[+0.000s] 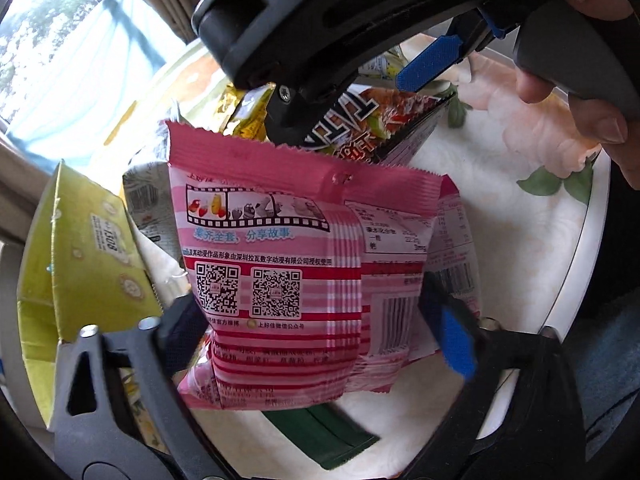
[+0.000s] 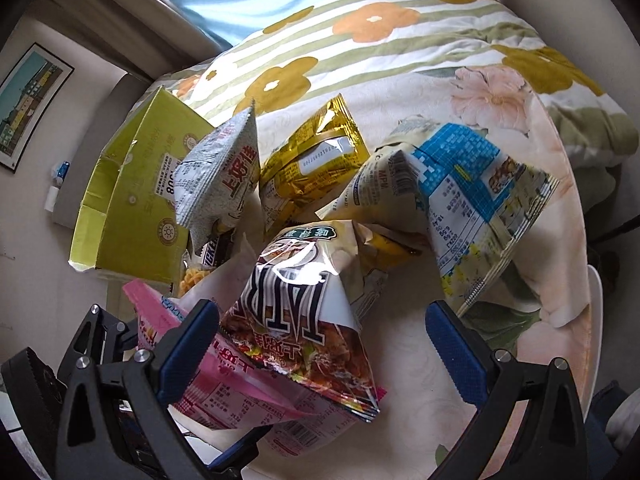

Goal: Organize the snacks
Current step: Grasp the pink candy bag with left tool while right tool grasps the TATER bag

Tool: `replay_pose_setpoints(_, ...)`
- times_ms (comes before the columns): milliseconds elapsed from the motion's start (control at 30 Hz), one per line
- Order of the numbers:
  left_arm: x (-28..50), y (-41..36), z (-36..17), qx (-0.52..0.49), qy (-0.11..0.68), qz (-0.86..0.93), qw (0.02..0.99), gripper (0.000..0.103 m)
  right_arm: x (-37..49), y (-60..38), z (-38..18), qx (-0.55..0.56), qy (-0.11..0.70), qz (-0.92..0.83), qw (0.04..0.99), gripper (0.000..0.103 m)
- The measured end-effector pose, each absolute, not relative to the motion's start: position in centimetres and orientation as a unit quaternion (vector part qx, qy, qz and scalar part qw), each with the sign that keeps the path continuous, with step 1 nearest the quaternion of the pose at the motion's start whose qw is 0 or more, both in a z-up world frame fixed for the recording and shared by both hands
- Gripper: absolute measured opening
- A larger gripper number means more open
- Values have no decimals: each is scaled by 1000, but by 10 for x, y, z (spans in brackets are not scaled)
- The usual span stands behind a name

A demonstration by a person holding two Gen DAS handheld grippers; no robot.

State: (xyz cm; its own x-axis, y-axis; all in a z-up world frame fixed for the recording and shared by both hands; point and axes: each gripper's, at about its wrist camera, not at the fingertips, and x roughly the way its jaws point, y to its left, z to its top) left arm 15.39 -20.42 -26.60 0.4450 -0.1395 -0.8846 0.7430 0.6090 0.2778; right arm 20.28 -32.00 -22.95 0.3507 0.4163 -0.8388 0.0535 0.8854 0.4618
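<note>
A pink striped snack bag with two QR codes fills the left wrist view. My left gripper is shut on its lower part, one pad on each side edge. Just behind it lies a red and white snack bag, with the blue finger of the right gripper above it. In the right wrist view my right gripper stands open wide over that red and white bag. The bag lies close to the left finger and apart from the right one. The pink bag shows beneath it.
A yellow-green cardboard box stands open at the left. Beyond lie a grey bag, a gold bag and a blue and white bag. The round table's floral cloth ends at a white rim. A dark green packet lies under the pink bag.
</note>
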Motion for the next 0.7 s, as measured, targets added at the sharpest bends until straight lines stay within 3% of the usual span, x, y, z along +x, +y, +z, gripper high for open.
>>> replay_pose_setpoints(33,155,-204,-270,343,444,-280,779,78,204,-320,-231,215,559,114,792,103)
replay_pose_setpoints(400,158,-197,-262,334,437,-301,779,66,221,-312,-240,225,575,109,779,103)
replay_pose_setpoints(700,165,-177,-243,296,447,-289,793,66,233,-312,-250,246,588,100,764,103)
